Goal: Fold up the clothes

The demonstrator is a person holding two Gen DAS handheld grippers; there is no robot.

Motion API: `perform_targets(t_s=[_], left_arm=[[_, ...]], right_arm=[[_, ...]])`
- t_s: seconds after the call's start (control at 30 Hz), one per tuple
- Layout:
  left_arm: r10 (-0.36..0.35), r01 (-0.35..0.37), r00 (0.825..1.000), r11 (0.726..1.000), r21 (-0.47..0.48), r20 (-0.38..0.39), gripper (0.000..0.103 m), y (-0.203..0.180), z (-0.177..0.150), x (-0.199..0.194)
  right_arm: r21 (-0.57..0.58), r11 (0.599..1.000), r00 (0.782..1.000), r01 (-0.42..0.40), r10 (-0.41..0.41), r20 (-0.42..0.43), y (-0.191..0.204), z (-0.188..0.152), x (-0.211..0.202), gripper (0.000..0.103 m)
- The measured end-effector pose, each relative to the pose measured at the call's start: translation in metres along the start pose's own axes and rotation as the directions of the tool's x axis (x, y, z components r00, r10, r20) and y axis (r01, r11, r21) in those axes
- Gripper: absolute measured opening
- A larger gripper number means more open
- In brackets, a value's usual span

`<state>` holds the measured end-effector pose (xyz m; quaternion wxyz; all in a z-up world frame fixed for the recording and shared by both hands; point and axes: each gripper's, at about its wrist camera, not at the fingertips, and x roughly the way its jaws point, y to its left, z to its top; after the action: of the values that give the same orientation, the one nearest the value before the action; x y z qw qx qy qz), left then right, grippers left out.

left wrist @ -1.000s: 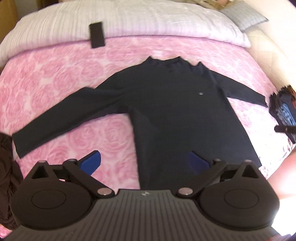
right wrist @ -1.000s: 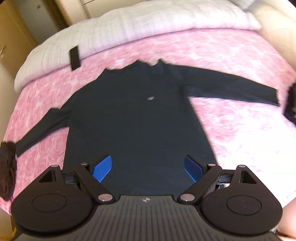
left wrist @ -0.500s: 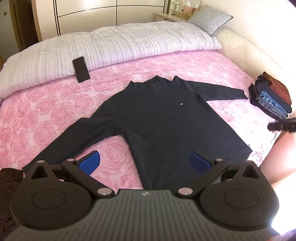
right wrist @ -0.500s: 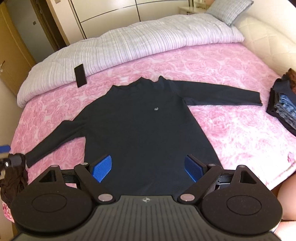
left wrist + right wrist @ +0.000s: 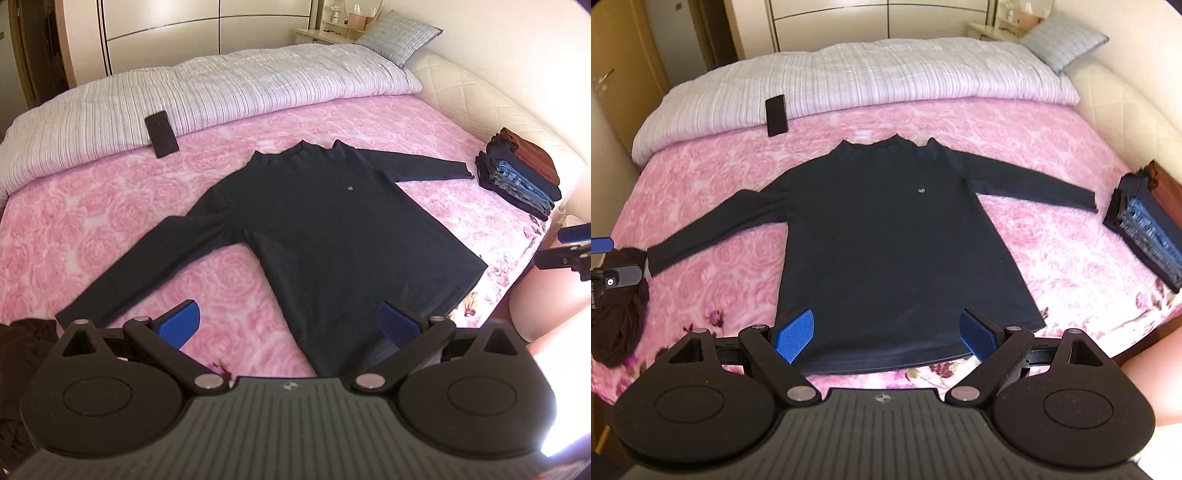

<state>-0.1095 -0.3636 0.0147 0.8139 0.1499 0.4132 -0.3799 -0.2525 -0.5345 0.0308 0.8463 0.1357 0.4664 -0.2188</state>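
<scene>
A dark shirt (image 5: 897,236) lies flat, front up, on the bed (image 5: 1052,251) — both sleeves spread, collar toward the duvet (image 5: 886,77). Right gripper (image 5: 886,334): jaws spread wide, empty, held above the hem; in its view the hem's middle shows between the 2 blue pads (image 5: 795,334). Left gripper (image 5: 289,322): jaws likewise released, holding nothing — the shirt's lower left side shows between them, and the left sleeve runs out beyond its left pad. A phone (image 5: 775,115) rests on the duvet's edge; a folded stack (image 5: 519,173) sits just past the right cuff; a brown garment (image 5: 618,317) is bunched near the left cuff.
</scene>
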Motion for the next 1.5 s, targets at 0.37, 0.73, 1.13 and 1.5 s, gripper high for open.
perform_targets(t_s=[0.37, 0.73, 1.13, 1.5], left_arm=[[-0.011, 0.013, 1.000, 0.999, 0.048, -0.029, 0.102, -0.018, -0.006, 0.001], [0.010, -0.008, 0.999, 0.999, 0.041, -0.043, 0.102, -0.013, -0.007, 0.001], [0.032, -0.031, 0.999, 0.999, 0.009, -0.043, 0.102, 0.005, -0.015, -0.003], [0.050, -0.051, 0.998, 0.998, -0.032, -0.038, 0.102, 0.031, -0.027, -0.013]], right_arm=[[-0.027, 1.000, 0.999, -0.008, 0.007, -0.032, 0.016, -0.018, 0.007, 0.088], [-0.035, 0.999, 0.998, -0.031, 0.029, -0.053, 0.026, -0.023, 0.020, 0.088], [-0.067, 0.997, 0.997, -0.047, 0.043, -0.063, 0.044, -0.017, 0.028, 0.088], [-0.101, 0.993, 0.996, -0.056, 0.049, -0.071, 0.072, -0.011, 0.033, 0.088]])
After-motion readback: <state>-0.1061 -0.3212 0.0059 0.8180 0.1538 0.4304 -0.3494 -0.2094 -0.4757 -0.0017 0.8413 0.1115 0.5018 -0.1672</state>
